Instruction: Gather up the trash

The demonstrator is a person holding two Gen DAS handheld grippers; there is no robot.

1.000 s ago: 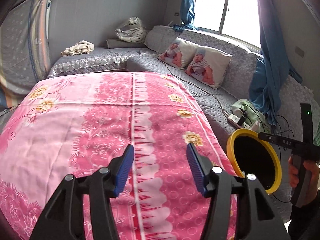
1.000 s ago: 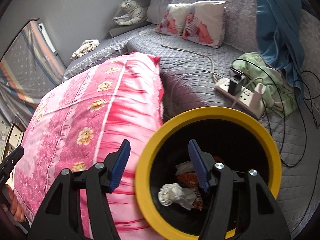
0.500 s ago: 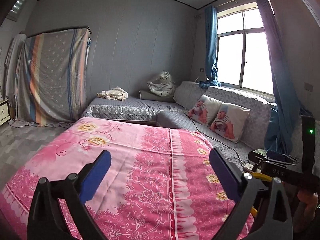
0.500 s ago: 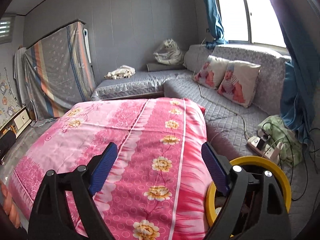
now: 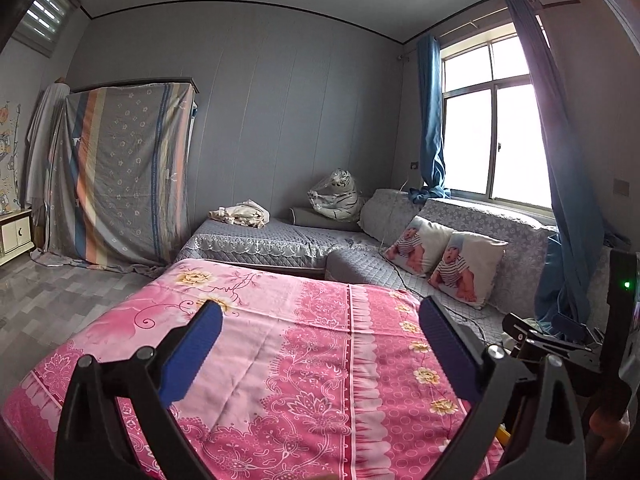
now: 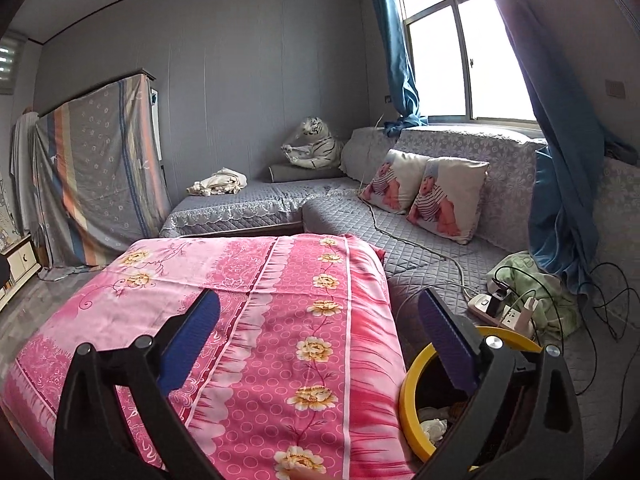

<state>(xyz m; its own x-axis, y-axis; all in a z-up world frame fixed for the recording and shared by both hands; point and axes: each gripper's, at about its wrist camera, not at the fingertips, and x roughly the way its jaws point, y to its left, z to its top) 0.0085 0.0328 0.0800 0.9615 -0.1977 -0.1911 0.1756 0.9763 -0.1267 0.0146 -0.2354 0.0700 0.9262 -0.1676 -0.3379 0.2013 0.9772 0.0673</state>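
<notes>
bin: round black trash bin with a yellow rim (image 6: 408,408), just right of the pink floral-covered bed (image 6: 256,320), beside the grey quilted sofa (image 6: 432,256) | contents: crumpled white paper (image 6: 434,427) inside | left tool (image 5: 320,344): jaws wide, empty | right tool (image 6: 318,340): jaws just opened wide, empty, above bin edge

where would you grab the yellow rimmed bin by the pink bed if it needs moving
Grip the yellow rim of the bin, coming from above with one finger inside and one outside. It stands upright with its mouth open upward, and the rim's near-left arc is bare. The right gripper is open and closest.
</notes>
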